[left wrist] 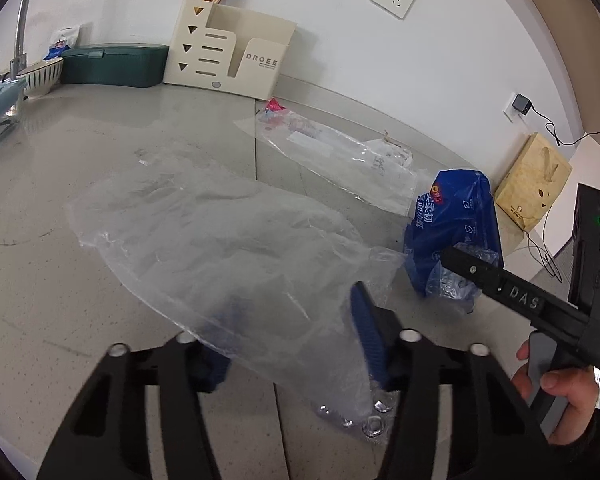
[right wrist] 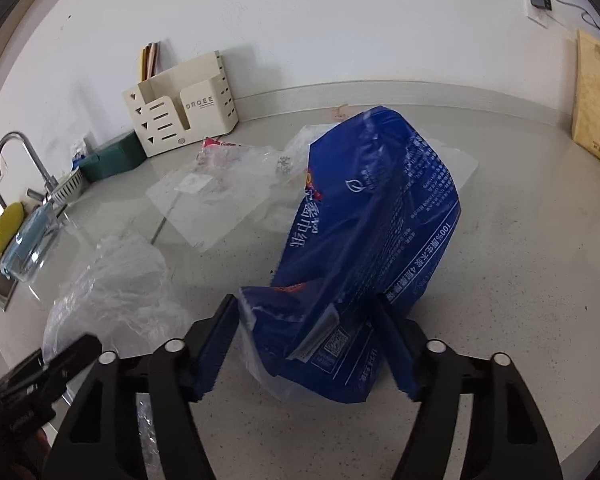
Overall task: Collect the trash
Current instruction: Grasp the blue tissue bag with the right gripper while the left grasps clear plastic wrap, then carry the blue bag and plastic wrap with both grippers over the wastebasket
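A large crumpled clear plastic bag (left wrist: 220, 240) lies on the grey counter, its near end between the fingers of my left gripper (left wrist: 292, 344), which stands open around it. A blue printed plastic wrapper (right wrist: 372, 232) stands crumpled on the counter, its lower end between the open fingers of my right gripper (right wrist: 308, 344). The wrapper also shows in the left wrist view (left wrist: 456, 224), with the right gripper (left wrist: 452, 256) against it. The clear bag shows in the right wrist view (right wrist: 116, 288). A flat clear packet (left wrist: 340, 156) with a pink scrap (left wrist: 274, 105) lies farther back.
A cream organizer (left wrist: 228, 52), a green box (left wrist: 114, 64), a bowl (left wrist: 42, 74) and a faucet (left wrist: 22, 28) stand at the back left by the sink. A yellow paper bag (left wrist: 534, 184) leans on the wall at right. The counter edge (left wrist: 540, 276) is right.
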A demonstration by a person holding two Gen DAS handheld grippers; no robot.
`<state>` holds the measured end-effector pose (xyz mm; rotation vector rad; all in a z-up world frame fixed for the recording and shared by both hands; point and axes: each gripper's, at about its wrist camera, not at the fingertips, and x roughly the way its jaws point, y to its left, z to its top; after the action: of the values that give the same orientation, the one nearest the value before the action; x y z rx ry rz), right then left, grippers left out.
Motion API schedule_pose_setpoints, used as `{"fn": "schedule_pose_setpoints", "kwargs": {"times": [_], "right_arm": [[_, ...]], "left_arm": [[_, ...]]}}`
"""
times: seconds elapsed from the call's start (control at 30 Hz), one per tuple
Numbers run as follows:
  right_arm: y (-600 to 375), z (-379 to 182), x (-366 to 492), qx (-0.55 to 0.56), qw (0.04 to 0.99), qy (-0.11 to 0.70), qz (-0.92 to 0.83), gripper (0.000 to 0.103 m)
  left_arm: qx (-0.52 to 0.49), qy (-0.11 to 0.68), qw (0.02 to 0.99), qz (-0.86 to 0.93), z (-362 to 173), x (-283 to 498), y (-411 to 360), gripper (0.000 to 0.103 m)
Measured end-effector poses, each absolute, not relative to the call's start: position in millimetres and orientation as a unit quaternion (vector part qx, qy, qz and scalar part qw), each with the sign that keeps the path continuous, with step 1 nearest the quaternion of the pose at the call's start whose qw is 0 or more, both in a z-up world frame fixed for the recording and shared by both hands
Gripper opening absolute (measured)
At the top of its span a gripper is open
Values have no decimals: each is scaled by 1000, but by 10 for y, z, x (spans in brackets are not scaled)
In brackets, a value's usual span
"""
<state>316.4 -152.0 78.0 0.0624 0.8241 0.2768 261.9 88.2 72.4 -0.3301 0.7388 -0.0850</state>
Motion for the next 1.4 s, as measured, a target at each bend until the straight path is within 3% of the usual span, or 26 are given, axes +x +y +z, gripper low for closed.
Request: {"fn": "schedule_pose_setpoints", "kwargs": {"times": [0.13, 0.27, 0.83, 1.4], "right_arm": [[-1491, 797, 3139, 16, 908, 396, 137, 36], [-1536, 822, 3077, 17, 907, 394, 147, 26], [-1897, 1223, 2590, 61, 931, 331, 143, 25], [-2128, 1380, 1478, 87, 943, 302, 107, 25]], "left_arm": [[-165, 349, 921, -45, 725, 2674, 912, 12], [-178, 330, 926, -51, 760, 2661, 958, 4], [-136, 282, 948, -61, 1134, 2367, 885, 2], [-86, 263, 949, -151, 1402, 1581, 414, 2]]}}
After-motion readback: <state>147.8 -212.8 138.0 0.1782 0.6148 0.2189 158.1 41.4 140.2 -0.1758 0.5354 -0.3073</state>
